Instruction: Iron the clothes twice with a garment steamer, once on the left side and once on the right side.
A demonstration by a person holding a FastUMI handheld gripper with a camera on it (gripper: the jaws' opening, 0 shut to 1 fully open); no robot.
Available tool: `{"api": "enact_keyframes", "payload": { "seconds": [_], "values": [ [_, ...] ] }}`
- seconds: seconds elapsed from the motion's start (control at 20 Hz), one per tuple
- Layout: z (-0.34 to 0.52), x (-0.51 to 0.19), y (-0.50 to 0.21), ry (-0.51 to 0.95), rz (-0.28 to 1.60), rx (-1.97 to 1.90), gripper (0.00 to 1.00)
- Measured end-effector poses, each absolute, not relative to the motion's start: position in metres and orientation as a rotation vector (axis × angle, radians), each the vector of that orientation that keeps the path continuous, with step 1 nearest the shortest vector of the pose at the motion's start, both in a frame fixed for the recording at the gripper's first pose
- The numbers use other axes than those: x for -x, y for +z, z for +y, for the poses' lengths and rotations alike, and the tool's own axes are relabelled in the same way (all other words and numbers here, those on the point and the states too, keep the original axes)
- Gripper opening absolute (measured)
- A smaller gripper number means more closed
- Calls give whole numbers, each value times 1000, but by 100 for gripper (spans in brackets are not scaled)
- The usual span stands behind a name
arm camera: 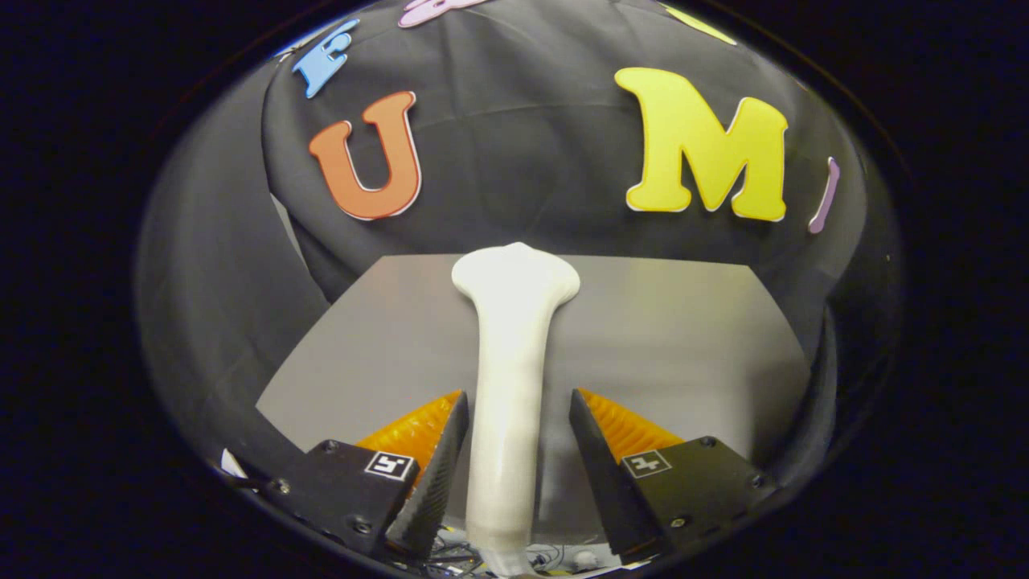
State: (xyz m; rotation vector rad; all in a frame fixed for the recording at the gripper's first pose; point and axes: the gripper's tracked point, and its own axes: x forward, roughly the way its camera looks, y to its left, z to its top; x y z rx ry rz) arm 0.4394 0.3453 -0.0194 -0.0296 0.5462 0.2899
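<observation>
The gripper (518,394) is seen from behind, pointed forward and tilted slightly downward. Its two fingers (438,474) are held apart, their tips level with one another and their ribbed inner faces turned toward each other. The handle of the garment steamer (510,378) is straddled by them. The left finger is laid against or just beside the handle, while a narrow gap is left between the handle and the right finger.

Garment steamer (513,362) blocks the gap between spread fingers (438,466)
</observation>
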Motion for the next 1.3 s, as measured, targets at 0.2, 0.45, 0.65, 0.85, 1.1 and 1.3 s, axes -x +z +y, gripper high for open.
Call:
{"api": "enact_keyframes", "payload": {
  "seconds": [0.2,0.45,0.65,0.85,1.1,1.3],
  "values": [
    [344,-442,-21,231,567,34,59],
    [349,-437,-23,225,547,82,40],
    [348,-434,-18,247,519,60,35],
    [338,-412,-5,276,454,44,32],
    [316,-368,21,318,355,-2,32],
    [285,-316,54,347,262,-48,32]
  ]
}}
